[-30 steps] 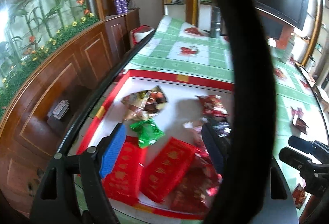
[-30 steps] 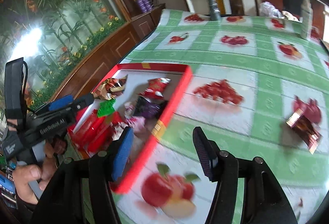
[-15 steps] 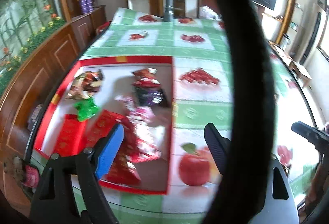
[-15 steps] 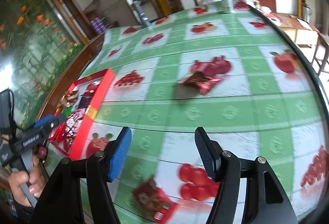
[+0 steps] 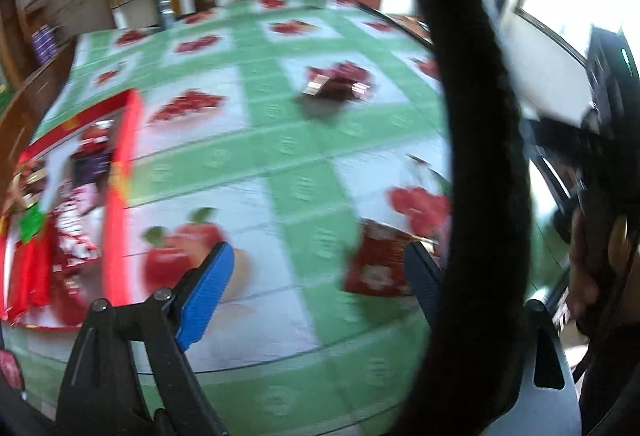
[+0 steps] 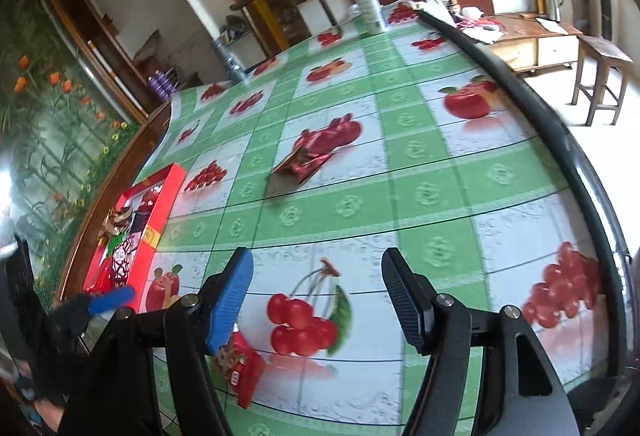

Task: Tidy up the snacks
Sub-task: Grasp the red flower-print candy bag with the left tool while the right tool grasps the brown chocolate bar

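tabletop [image 6: 440, 172]: large, covered in green-and-white fruit-print cloth; glossy, so probably slick under foil packets.
red tray [image 6: 160, 204]: one, at the far left edge of tabletop; shallow raised rim, stiff. Holds a pile of wrapped snacks, count unreadable through blur.
dark-red foil packet [image 6: 302, 166]: one, mid-tabletop, well apart from tray. Looks light, crinkly, puffed and lifted at one end; best pinched across a flat sealed edge, not the belly.
small red packet [image 6: 240, 368]: one, near edge of tabletop, just beside the blue pad of the right tongs. Flat, light, likely slippery; take by a long edge, low approach.
loose packets outside tray: two counted.
left tongs [image 5: 316, 288]: spread wide, nothing between pads, jaws just been opening; same small red packet [image 5: 376, 268] sits close to the black pad, not pinched.
right tongs [image 6: 316, 300]: spread, empty, jaws just been opening a little; aimed at bare cloth over a cherry print.
risk: thin wrappers may skate on cloth or tear if squeezed hard; gentle closure judged enough.
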Demonstrator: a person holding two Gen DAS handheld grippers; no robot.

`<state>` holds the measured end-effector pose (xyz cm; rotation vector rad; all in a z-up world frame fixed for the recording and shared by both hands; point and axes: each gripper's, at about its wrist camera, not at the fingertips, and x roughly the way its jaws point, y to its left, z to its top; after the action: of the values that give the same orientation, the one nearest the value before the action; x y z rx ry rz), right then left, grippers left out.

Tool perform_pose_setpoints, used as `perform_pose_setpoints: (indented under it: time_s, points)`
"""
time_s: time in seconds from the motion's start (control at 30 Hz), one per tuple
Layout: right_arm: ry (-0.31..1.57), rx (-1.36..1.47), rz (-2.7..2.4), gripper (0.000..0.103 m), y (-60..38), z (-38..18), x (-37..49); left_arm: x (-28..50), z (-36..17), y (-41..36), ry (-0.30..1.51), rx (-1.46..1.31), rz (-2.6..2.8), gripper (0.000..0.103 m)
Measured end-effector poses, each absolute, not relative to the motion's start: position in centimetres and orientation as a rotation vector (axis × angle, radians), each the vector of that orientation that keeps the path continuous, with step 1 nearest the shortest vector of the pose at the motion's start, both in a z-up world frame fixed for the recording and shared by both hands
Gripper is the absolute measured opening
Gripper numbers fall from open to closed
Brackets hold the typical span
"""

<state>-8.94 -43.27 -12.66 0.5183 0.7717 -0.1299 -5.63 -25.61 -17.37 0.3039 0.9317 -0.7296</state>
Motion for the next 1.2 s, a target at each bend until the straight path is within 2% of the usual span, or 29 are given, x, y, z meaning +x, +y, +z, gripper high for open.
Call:
perform_pose_setpoints:
  time_s: [0.4,0.43,0.47,0.5,0.77,0.8,0.83,1.2]
  points:
    - [0.744,0.545,-0.146,0.069,-45.0,-12.6,-10.4,-7.9,-20.0,-30.8,0.976,0.420,-0.811,0.087]
    - [0.746,0.548,-0.143,0.069,-45.0,-12.7,-10.4,-7.8,-20.3,-31.0,0.979,0.430,-0.805,0.085]
    - [0.747,0.548,-0.141,0.069,-45.1,-12.8,-10.4,-7.7,-20.6,-31.1,0.985,0.440,-0.805,0.073]
    - [0.749,0.547,-0.139,0.069,-45.1,-12.8,-10.3,-7.5,-21.0,-31.2,0.996,0.450,-0.799,0.067]
    - [0.758,0.533,-0.086,0.069,-44.3,-13.1,-6.9,-5.7,-20.8,-29.3,0.969,0.418,-0.754,0.063]
    - [0.758,0.532,-0.078,0.069,-44.1,-13.2,-6.4,-5.4,-20.9,-29.0,0.969,0.410,-0.746,0.056]
    - [0.762,0.531,-0.069,0.069,-43.9,-13.3,-5.7,-5.0,-20.7,-28.4,0.965,0.397,-0.731,0.054]
    - [0.848,0.305,0.035,0.068,-41.4,-14.6,4.0,-1.6,-20.2,-24.2,0.987,0.298,-0.676,0.047]
